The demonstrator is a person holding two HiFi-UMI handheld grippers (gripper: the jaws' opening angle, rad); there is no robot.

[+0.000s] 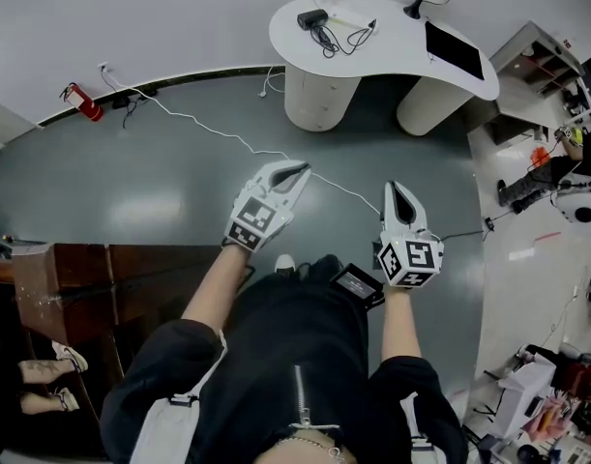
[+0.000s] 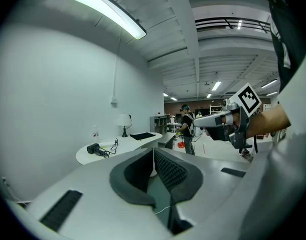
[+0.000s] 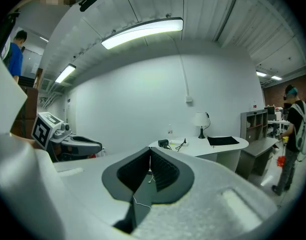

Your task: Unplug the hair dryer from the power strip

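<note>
Head view: we hold the left gripper (image 1: 297,171) and right gripper (image 1: 398,189) side by side, both pressed together on nothing. That makes sense, we reckon, with the hair dryer (image 1: 312,17) lying on the table (image 1: 401,54) well ahead of them, out of reach.

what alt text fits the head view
From above, a person in black holds the left gripper and right gripper, both shut and empty, over a grey floor. Ahead, a curved white desk bears a black hair dryer; a white cord crosses the floor.
</note>
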